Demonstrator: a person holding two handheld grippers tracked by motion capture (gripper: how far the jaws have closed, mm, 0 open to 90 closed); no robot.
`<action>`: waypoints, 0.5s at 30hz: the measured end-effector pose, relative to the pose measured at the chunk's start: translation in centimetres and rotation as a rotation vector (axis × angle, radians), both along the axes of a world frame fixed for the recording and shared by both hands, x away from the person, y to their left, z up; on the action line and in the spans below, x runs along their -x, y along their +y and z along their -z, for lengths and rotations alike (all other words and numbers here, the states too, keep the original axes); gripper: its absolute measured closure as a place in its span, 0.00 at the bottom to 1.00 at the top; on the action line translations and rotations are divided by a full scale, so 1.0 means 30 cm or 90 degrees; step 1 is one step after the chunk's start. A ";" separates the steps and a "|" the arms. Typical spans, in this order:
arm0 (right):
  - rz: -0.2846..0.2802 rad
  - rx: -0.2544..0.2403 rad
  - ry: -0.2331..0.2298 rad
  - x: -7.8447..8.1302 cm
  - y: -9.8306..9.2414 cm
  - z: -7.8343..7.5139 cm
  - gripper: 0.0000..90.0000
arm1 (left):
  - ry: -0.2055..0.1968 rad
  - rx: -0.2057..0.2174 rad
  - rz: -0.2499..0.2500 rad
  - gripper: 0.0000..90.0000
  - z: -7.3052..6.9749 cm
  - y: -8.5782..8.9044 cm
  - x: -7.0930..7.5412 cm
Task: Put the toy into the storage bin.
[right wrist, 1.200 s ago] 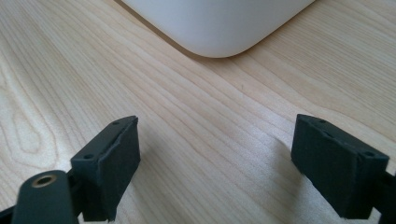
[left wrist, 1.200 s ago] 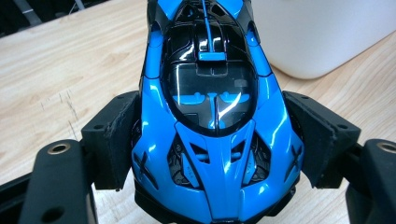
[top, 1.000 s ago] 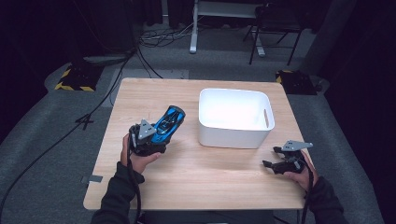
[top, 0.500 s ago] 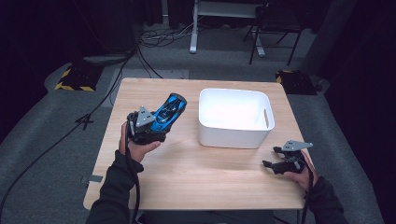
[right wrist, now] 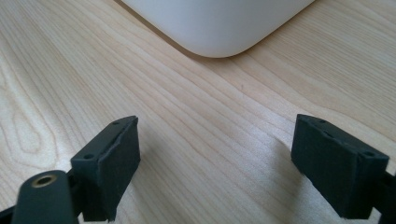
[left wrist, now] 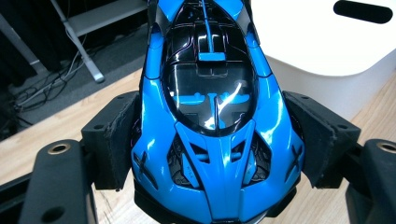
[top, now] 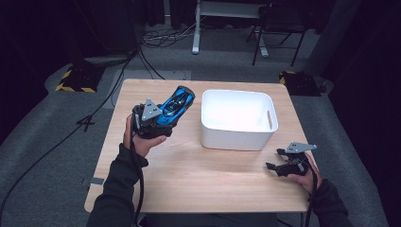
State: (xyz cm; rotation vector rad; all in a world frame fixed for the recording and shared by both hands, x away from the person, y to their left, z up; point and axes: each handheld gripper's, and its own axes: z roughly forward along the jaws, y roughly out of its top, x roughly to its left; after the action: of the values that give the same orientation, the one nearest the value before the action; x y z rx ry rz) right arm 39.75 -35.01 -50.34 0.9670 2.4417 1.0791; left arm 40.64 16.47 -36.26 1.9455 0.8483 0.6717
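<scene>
Table (top: 189,179): a pale wood top under both grippers; its near edge is partly covered by the person's sleeves in the high view, and the right gripper view cuts it off on every side.
Bin (top: 236,120): a white tub standing on the table, just beyond and to the side of the left gripper's fingers and well ahead of the right gripper's. Its floor is washed out by glare in the high view, so what lies inside cannot be made out. In the left gripper view a wall with a handle slot is visible, cropped at the top; in the right gripper view one rounded bottom corner shows beyond the fingers.
Toy car (left wrist: 217,116): a blue and black sports car clamped between the left gripper's fingers, lifted off the table, its long axis running away from the fingers toward the bin. Its far end is cut off at the top of the left gripper view and its underside is hidden.
Left gripper (top: 158,118): fingers (left wrist: 114,140) closed on the car's two flanks, pads pressing; the hand covers the gripper's lower part in the high view.
Right gripper (top: 279,163): low over the table, fingers (right wrist: 109,163) spread wide with bare wood between them; their tips are small and dark in the high view.
</scene>
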 end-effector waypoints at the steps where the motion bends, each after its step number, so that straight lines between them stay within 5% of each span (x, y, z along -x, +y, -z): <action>1: 0.000 0.000 0.000 0.000 0.000 0.000 0.17 | 0.000 -0.002 0.004 0.27 -0.006 -0.003 -0.001; 15: 0.000 0.000 0.000 0.000 0.000 0.000 0.17 | -0.018 -0.018 0.054 0.27 -0.065 -0.077 -0.016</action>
State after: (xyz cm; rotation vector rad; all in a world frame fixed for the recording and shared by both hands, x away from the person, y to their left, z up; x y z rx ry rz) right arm 39.75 -35.01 -50.34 0.9673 2.4416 1.0787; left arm 41.12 14.17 -34.32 1.9810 0.7382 0.6629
